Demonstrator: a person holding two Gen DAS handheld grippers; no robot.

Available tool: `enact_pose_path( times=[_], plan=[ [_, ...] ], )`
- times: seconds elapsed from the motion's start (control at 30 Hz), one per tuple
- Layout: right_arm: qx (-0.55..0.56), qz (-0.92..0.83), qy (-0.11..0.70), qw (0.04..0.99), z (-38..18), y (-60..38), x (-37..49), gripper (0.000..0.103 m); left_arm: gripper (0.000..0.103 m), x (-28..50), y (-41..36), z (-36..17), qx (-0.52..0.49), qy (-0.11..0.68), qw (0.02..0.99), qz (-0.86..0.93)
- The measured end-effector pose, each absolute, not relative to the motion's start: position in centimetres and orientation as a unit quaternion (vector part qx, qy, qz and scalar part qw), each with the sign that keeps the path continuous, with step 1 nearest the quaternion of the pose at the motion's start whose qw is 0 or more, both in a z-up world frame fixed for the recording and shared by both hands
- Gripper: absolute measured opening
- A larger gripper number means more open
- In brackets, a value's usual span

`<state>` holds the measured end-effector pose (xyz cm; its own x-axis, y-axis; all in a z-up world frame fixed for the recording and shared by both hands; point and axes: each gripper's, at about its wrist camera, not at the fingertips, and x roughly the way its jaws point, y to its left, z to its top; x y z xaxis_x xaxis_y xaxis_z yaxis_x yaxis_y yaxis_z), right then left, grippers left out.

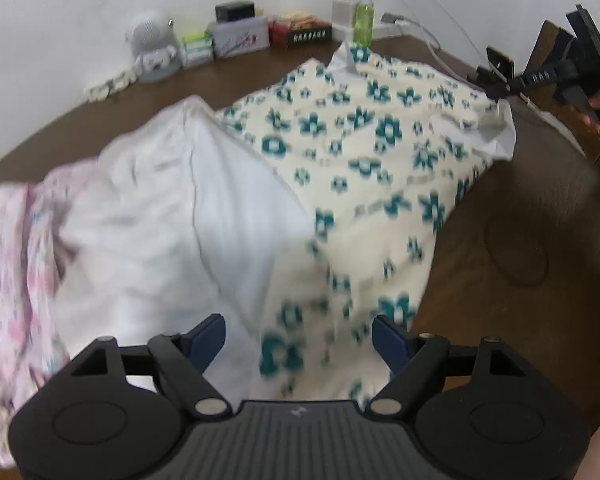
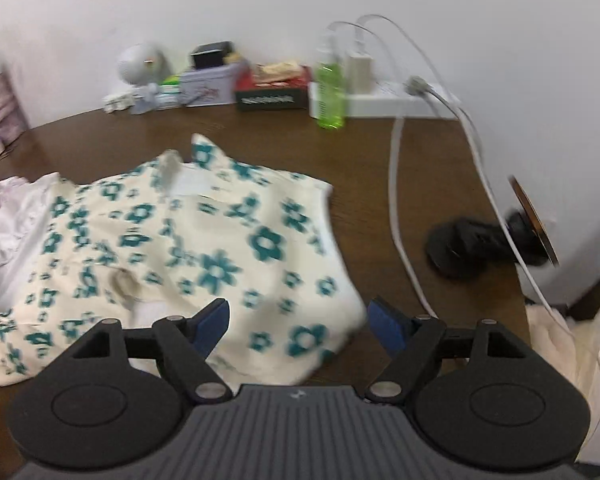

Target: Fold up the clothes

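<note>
Clothes lie spread on the brown counter (image 2: 380,200): a cream garment with teal flowers (image 1: 380,152) is in the middle, a plain white cloth (image 1: 172,216) lies just beside it and partly under its edge, and a pink flowered cloth (image 1: 8,280) lies at the far left side. The flowered garment is flat but wrinkled, and in the right wrist view one corner (image 2: 340,312) of it reaches between the fingers.

The left gripper (image 1: 299,336) is above the near edge of the flowered garment, with its blue fingers (image 1: 208,340) wide apart and holding nothing. The right gripper (image 2: 299,320) also has its fingers (image 2: 388,328) wide apart and holds nothing.

Against the white wall at the back stand a green bottle (image 2: 330,92), a white power strip (image 2: 384,100) with white cables (image 2: 396,208), a dark box (image 2: 274,96), a grey tin (image 2: 208,86) and a small white round device (image 2: 140,66). A black stand (image 2: 472,248) is at the right edge of the counter.
</note>
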<state>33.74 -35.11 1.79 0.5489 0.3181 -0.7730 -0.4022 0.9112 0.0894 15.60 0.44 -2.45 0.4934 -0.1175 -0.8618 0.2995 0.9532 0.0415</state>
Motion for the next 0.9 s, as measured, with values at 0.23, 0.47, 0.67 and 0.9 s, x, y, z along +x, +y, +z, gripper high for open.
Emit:
enact_pose_path(
  times=[0.23, 0.47, 0.67, 0.9],
  plan=[
    [-0.035, 0.194, 0.426, 0.883, -0.4, -34.9, 35.8, 0.062, 0.078, 14.1, 0.2, -4.1, 0.095, 0.488, 0.861, -0.105],
    [-0.006, 0.202, 0.454, 0.868, -0.8, -34.6, 35.5, 0.003, 0.016, 13.4, -0.5, -3.5, 0.141, 0.462, 0.865, -0.133],
    [0.001, 0.203, 0.483, 0.851, 0.3, -36.0, 30.9, 0.003, 0.01, 12.6, 2.8, -1.8, 0.222, 0.431, 0.87, -0.093],
    [-0.02, 0.208, 0.467, 0.86, 2.1, -36.3, 25.5, 0.032, 0.051, 11.7, 1.9, -1.2, 0.234, 0.431, 0.862, -0.127]
  ],
)
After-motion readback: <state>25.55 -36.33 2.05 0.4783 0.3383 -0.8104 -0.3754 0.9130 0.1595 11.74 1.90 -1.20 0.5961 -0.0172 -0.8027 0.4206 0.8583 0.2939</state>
